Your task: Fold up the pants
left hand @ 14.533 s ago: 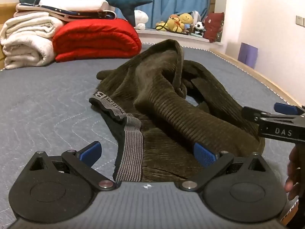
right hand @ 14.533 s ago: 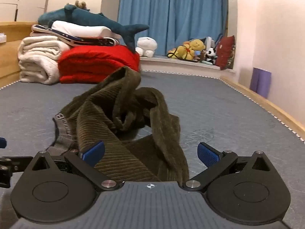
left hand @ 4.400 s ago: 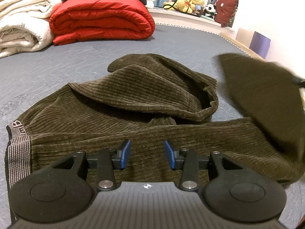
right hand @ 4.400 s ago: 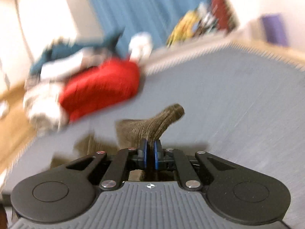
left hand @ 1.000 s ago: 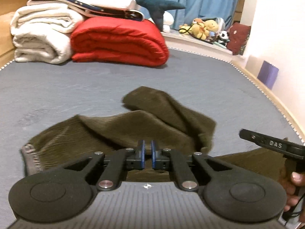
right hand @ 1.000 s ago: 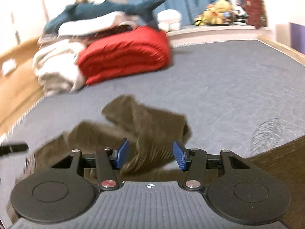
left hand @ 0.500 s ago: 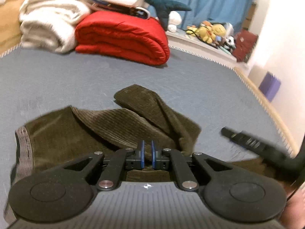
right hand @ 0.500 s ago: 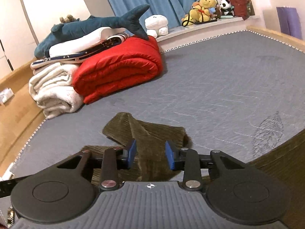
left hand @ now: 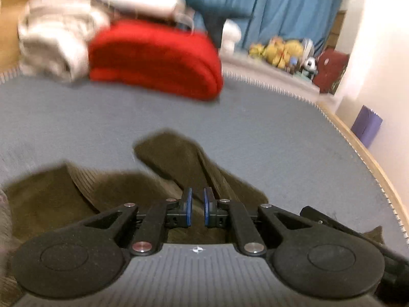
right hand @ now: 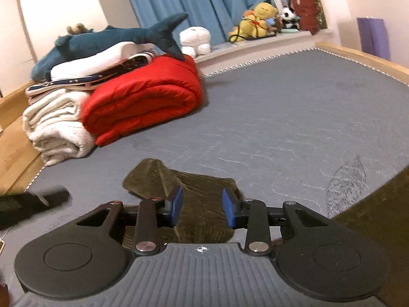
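Bed (right hand: 294, 117) surface is grey quilted, wide bare stretch from 12 to 3 o'clock of the right view, wooden rim (right hand: 363, 55) running along the 2 o'clock edge. Stitched mattress edge and wood frame also at 9 o'clock. Pants (right hand: 202, 202), dark olive corduroy, lie crumpled at the near centre of the bed, a folded leg tip pointing toward 11 o'clock; more of the same cloth shows at 4 o'clock. In the left view pants (left hand: 158, 176) spread from 9 o'clock to centre; frame is motion-blurred.

Red blanket (right hand: 143, 97) and white towels (right hand: 53, 128) stacked at 10 o'clock, well apart from the pants, plush shark (right hand: 112, 41) on top. Stuffed toys (right hand: 260, 18) on the ledge at 1 o'clock, blue curtain (right hand: 199, 2) behind.

Left hand-held gripper (left hand: 196, 206) low over the pants, blue pads a narrow gap apart with cloth behind them; pinch or not, cannot tell. Right hand-held gripper (right hand: 202, 206) level, pads spread apart either side of the cloth fold, not closed on it. Left tool's black tip (right hand: 33, 199) shows at 9 o'clock.
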`<state>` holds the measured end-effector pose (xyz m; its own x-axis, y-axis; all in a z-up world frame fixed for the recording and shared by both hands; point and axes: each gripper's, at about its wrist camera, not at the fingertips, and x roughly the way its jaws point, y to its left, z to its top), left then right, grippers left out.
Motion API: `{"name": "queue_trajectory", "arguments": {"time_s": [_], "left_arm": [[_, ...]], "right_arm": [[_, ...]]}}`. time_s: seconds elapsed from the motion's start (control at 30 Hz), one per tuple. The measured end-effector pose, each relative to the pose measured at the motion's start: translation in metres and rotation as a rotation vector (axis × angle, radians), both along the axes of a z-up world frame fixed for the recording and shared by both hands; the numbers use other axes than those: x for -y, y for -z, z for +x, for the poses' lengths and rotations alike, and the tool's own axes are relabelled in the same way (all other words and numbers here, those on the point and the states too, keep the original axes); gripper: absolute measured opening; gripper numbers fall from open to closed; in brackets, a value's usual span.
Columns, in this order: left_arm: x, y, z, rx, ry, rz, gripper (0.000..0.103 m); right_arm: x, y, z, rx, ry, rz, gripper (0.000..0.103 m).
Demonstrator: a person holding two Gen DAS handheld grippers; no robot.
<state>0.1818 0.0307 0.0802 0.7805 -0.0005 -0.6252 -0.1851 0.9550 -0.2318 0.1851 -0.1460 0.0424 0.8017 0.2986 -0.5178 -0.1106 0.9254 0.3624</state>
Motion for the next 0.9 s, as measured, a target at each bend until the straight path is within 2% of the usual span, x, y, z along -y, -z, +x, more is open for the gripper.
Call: {"name": "queue_trajectory", "arguments": {"time_s": [0.03, 0.13, 0.23, 0.3, 0.47, 0.57, 0.67, 0.77, 0.83, 0.9], "left_arm": [[-0.003, 0.006, 0.008, -0.005, 0.002, -0.023, 0.008], [-0.012, 0.018, 0.023, -0.032, -0.012, -0.021, 0.008], [-0.028, 0.025, 0.034, -0.061, -0.011, -0.098, 0.009], [-0.041, 0.028, 0.042, -0.082, -0.020, -0.114, 0.010], [-0.085, 0.035, 0.058, -0.143, -0.067, -0.161, 0.011], [-0.119, 0.040, 0.060, -0.160, -0.140, -0.253, 0.011], [-0.152, 0.044, 0.054, -0.164, -0.230, -0.362, 0.011], [-0.171, 0.042, 0.049, -0.156, -0.289, -0.406, 0.014], [-0.179, 0.041, 0.048, -0.156, -0.301, -0.425, 0.015], [-0.185, 0.040, 0.047, -0.156, -0.302, -0.444, 0.020]], "right_arm": [[-0.002, 0.003, 0.001, -0.001, -0.002, -0.012, 0.037], [-0.007, 0.013, 0.006, 0.010, 0.002, -0.077, 0.037], [-0.006, 0.018, 0.012, 0.006, 0.028, -0.074, 0.037], [-0.008, 0.018, 0.014, 0.013, 0.025, -0.080, 0.037], [-0.023, 0.017, 0.031, 0.016, -0.072, -0.130, 0.037], [-0.044, 0.015, 0.059, -0.007, -0.159, -0.190, 0.038], [-0.067, 0.013, 0.091, -0.038, -0.236, -0.239, 0.043], [-0.099, 0.017, 0.124, -0.056, -0.321, -0.327, 0.063], [-0.123, 0.024, 0.149, -0.075, -0.372, -0.394, 0.069], [-0.143, 0.035, 0.173, -0.114, -0.409, -0.446, 0.071]]}}
